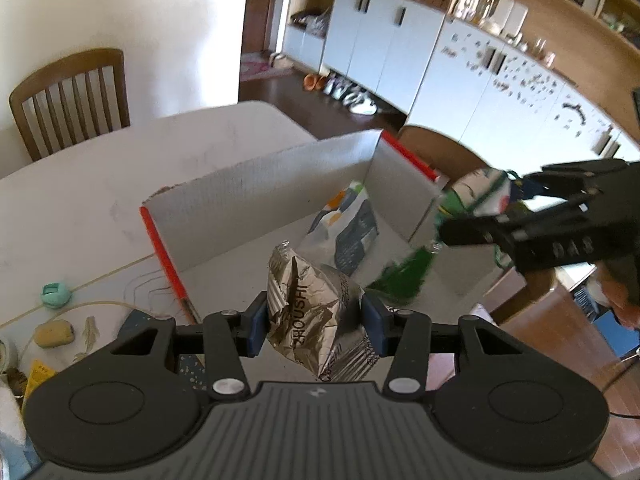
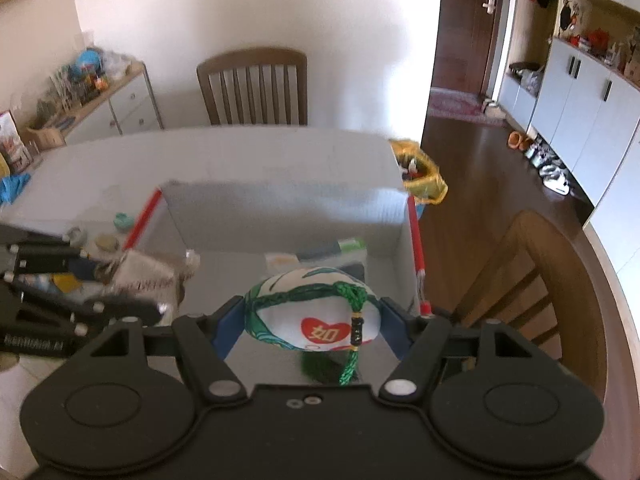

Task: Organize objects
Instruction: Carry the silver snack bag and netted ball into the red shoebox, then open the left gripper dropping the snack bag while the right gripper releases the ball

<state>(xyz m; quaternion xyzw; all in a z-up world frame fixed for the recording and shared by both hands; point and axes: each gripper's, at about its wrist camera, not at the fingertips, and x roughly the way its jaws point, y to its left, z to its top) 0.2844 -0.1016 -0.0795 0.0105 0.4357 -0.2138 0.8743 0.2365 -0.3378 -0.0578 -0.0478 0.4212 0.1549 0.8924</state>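
My left gripper (image 1: 316,322) is shut on a crumpled silver snack packet (image 1: 316,312) and holds it over the near edge of an open cardboard box (image 1: 256,196) with red edges. A printed plastic bag (image 1: 348,228) lies inside the box. My right gripper (image 2: 308,320) is shut on a white pouch with a green cord and tassel (image 2: 316,308), held above the same box (image 2: 280,204). The right gripper with the pouch (image 1: 476,196) shows at the right in the left wrist view. The left gripper with its packet (image 2: 140,276) shows at the left in the right wrist view.
The box stands on a white table (image 1: 100,184). Small items lie left of it: a mint round thing (image 1: 56,294), a yellow sponge (image 1: 54,334). Wooden chairs (image 2: 256,88) stand at the far side and at the right (image 2: 532,288). A yellow basket (image 2: 420,176) sits beyond the table's corner.
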